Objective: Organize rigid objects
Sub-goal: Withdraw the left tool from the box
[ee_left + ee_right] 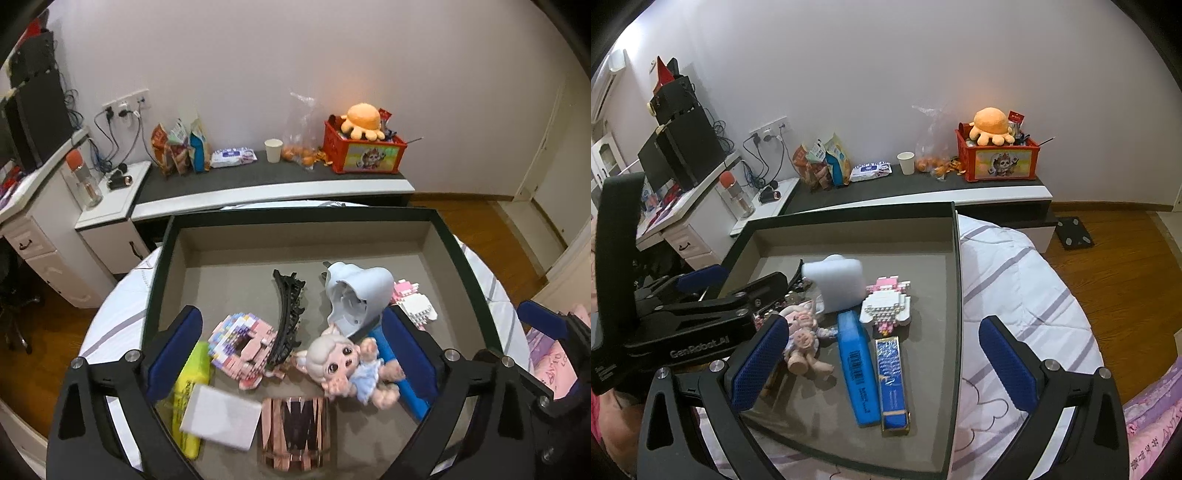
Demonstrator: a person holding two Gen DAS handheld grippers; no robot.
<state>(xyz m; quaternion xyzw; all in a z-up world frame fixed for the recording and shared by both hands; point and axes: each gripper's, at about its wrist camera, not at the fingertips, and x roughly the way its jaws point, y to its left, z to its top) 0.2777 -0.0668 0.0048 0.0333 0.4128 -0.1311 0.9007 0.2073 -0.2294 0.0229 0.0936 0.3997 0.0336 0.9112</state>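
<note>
Over the tray I hold both grippers. My left gripper hangs with its jaws spread wide and nothing between them; the same goes for my right gripper, wide apart and empty above the tray's right half.

Inside the tray, from the left wrist view, a doll lies near the middle, touching a blue marker on its right. Behind the doll sits a pale blue plastic piece, and beside that a black hair clip. A pink brick model rests left of the clip, against it. A yellow marker lies along the left wall, with a white block partly over it. A striped brown clip is at the near edge.

From the right wrist view, a white-and-pink brick figure sits beside the plastic piece, and a blue bar lies alongside the blue marker. The tray rests on a striped quilt.
</note>
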